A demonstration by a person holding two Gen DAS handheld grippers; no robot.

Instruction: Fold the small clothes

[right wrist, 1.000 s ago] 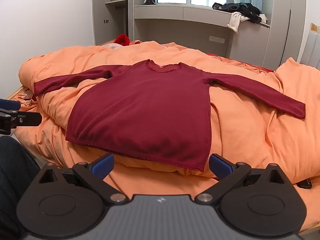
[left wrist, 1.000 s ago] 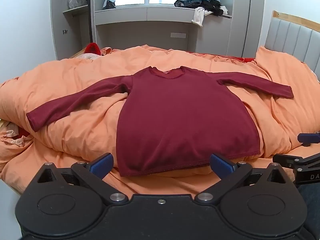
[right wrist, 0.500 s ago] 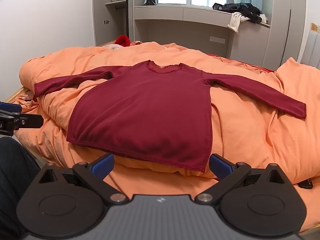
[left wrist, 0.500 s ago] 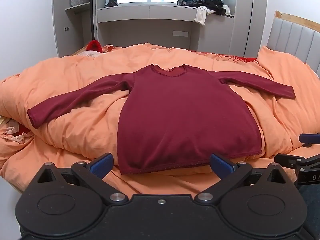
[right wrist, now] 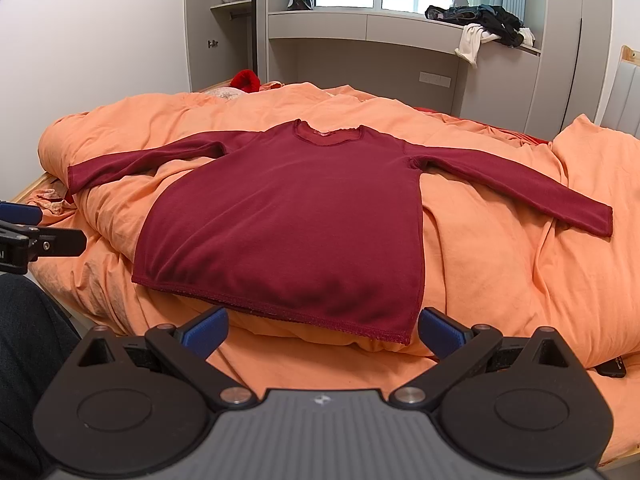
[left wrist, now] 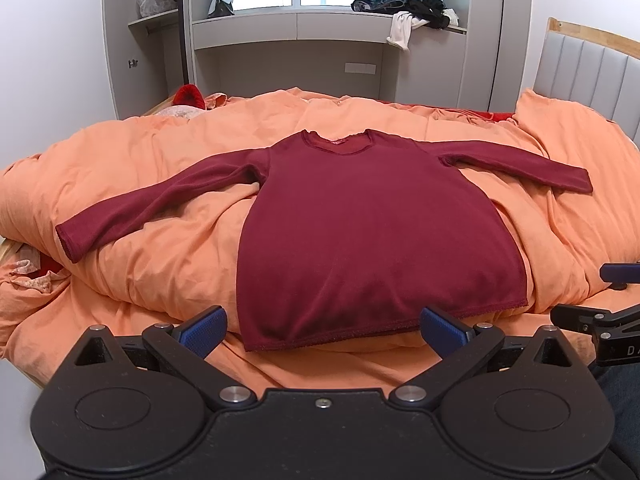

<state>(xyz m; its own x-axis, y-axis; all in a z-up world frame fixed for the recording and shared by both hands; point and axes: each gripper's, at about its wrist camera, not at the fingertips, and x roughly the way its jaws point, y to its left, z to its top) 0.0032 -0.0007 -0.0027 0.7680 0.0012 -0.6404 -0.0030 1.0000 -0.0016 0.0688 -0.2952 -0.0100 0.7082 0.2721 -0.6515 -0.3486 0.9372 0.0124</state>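
A dark red long-sleeved shirt [left wrist: 372,232] lies flat, face up, on an orange duvet [left wrist: 160,248], both sleeves spread out and the hem nearest me. It also shows in the right wrist view [right wrist: 296,224]. My left gripper [left wrist: 324,328] is open and empty, held just in front of the hem. My right gripper [right wrist: 322,330] is open and empty, also just short of the hem, near its right corner. Each gripper's tip shows at the edge of the other's view.
The duvet covers a bed with a padded headboard [left wrist: 592,68] on the right. A grey built-in shelf and window ledge with a pile of clothes [left wrist: 404,4] stand behind. A red item [left wrist: 188,96] lies at the far left. A dark phone [right wrist: 610,368] lies at the right.
Both views have shifted only slightly; the left gripper has edged a little closer to the hem. The shirt has not moved and both grippers stay open.
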